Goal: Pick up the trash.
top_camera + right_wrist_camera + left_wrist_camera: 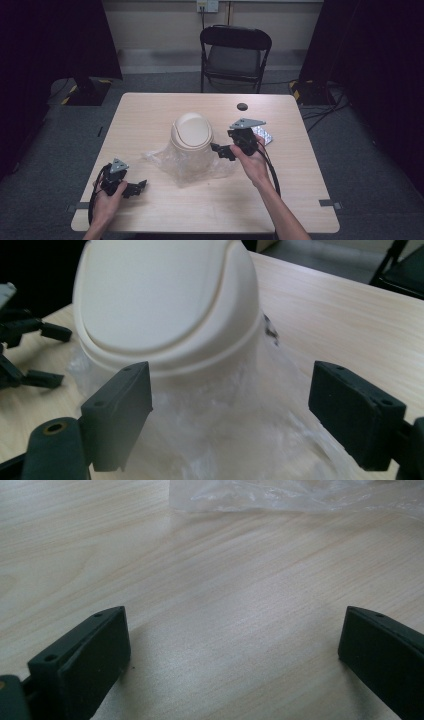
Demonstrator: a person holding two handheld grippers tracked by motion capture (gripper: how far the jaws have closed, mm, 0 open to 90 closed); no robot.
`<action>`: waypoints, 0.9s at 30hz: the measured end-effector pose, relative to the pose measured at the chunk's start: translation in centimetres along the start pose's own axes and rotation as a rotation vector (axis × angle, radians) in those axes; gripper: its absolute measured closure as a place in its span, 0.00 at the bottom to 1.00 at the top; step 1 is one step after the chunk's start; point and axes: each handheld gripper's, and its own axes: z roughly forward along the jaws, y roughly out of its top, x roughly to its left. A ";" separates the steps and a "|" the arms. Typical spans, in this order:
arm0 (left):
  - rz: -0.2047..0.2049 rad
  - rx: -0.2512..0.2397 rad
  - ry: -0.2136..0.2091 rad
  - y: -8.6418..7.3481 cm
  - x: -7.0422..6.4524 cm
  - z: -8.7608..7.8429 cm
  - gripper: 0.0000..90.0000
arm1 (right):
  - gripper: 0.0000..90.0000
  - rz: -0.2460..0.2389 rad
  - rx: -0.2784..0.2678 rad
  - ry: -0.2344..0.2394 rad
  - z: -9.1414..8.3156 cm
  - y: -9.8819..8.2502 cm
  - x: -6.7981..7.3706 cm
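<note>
Both your claws gape empty: right claw [222, 150] beside the swing-lid bin [192, 135], left claw [136, 188] near the bench [150, 112] front edge.

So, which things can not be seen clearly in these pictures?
- Lower body of the small bin: veiled by the clear plastic bag in the high view and right gripper view.
- Blister pack: half hidden behind the right gripper, high view; too small to read.
- Left gripper: tips cut off by the bottom edge, left gripper view.
</note>
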 end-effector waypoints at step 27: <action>-0.007 -0.006 0.000 0.0 0.0 0.0 0.00 | 0.17 -0.022 0.073 0.019 5.7 2.5 0.1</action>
